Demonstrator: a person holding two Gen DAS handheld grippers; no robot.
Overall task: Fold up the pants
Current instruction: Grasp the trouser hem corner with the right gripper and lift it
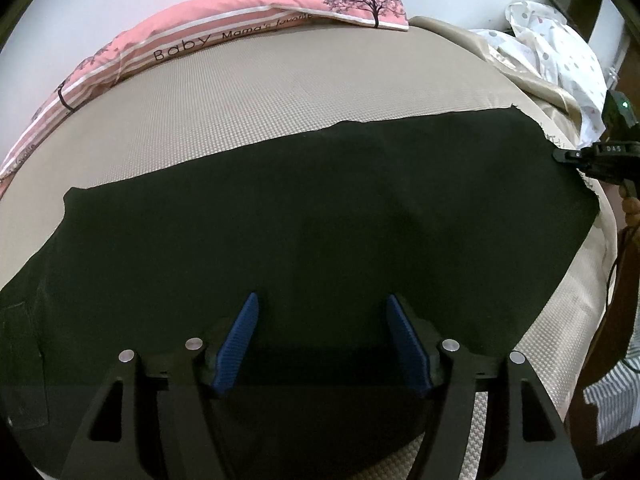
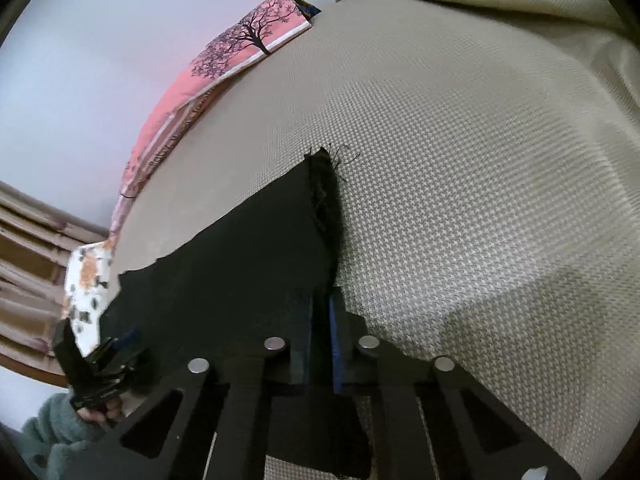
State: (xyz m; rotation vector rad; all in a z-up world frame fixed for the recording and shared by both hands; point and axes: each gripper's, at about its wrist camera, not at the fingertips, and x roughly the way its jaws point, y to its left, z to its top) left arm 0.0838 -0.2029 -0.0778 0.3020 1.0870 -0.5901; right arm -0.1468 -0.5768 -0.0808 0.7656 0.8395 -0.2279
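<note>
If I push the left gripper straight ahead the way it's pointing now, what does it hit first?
Most likely the black pants: the open left gripper is aimed across them, with cloth filling the view ahead. Beyond lie the beige mat and pink pillow. Height above the cloth is unclear.

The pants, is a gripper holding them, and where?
Yes. The right gripper pinches the black pants at the frayed leg-end edge. The left gripper is open above them, holding nothing.

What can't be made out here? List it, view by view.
- Left wrist view: the near edge of the pants is hidden behind the open left gripper; the waistband end runs out of frame at left.
- Right wrist view: the cloth between the fingers of the right gripper is dark on dark; how many layers it pinches cannot be told.
- Both views: seams and creases vanish in the black fabric.
</note>
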